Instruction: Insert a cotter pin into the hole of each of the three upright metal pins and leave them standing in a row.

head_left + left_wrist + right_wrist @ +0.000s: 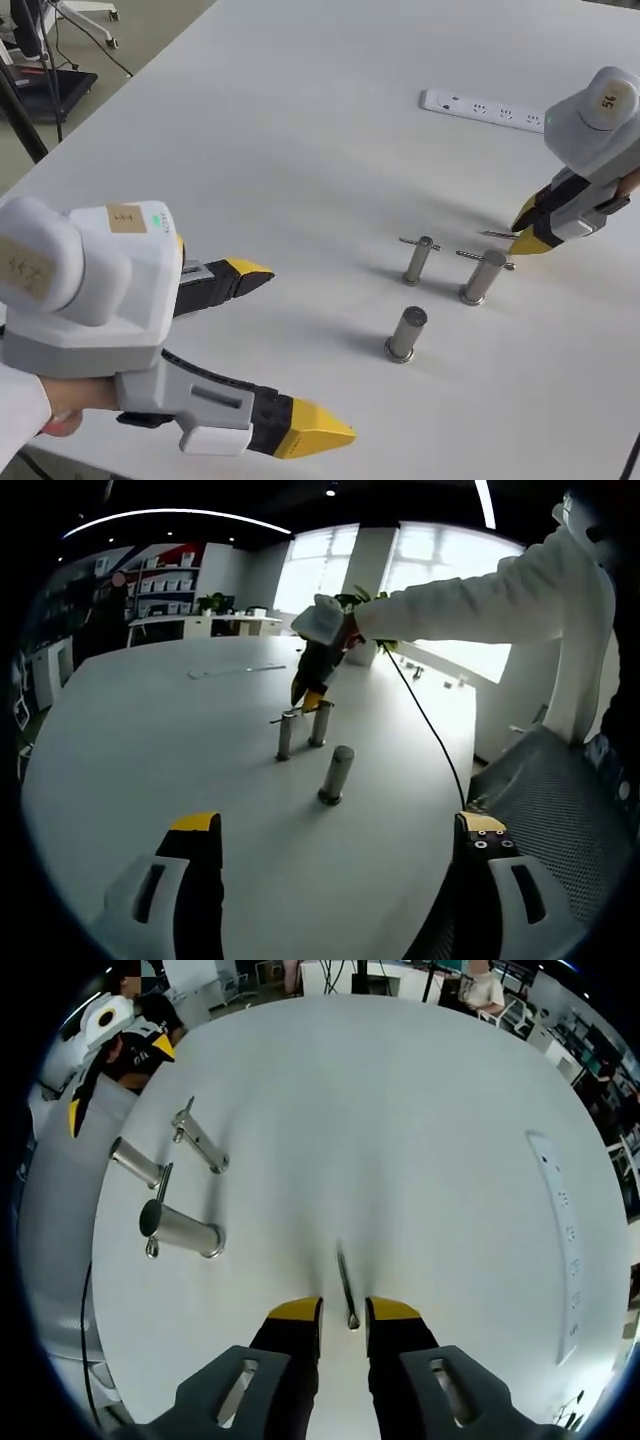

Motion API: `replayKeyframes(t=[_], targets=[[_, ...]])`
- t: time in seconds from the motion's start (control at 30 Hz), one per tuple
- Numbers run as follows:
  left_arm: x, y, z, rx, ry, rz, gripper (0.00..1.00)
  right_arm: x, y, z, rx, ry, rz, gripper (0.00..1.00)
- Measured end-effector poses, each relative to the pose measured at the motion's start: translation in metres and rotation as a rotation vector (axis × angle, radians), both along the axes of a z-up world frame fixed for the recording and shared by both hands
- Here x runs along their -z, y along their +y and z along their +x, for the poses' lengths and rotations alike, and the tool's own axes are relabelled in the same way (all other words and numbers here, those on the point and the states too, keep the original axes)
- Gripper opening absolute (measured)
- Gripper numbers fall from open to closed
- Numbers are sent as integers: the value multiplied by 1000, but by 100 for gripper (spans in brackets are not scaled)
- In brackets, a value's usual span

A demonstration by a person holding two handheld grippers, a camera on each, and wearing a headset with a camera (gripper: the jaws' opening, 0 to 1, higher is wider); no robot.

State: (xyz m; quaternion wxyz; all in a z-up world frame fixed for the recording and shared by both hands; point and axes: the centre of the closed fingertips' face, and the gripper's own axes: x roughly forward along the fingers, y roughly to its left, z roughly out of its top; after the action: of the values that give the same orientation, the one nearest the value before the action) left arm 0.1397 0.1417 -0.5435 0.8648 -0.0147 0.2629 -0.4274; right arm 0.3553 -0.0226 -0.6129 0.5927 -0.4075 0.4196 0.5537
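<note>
Three upright metal pins stand on the white table (300, 150). The far-left pin (418, 258) and the right pin (484, 275) each carry a cotter pin through the top. The near pin (406, 333) has none. A loose cotter pin (345, 1285) lies on the table between the tips of my right gripper (343, 1315), whose jaws stand a narrow gap apart on either side of it. That gripper (526, 230) is just right of the pins, with the loose pin (497, 235) poking out leftward. My left gripper (300, 355) is wide open and holds nothing, short of the near pin (338, 775).
A white power strip (482, 108) lies at the back right of the table. The table's near edge runs close under my left gripper. A mesh chair (560, 780) stands off the table's side. Office furniture sits beyond the far-left edge.
</note>
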Motion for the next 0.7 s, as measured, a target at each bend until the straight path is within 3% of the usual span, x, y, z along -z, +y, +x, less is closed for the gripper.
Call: replayKeyframes(t=[0.4,0.7], targets=[[7,-5,-3,30,14,11,95,0,3,-8,-80,-19,-85,3],[6,-3,-1,19,7,18,94,1,1,-4,-42,-44,-116,0]])
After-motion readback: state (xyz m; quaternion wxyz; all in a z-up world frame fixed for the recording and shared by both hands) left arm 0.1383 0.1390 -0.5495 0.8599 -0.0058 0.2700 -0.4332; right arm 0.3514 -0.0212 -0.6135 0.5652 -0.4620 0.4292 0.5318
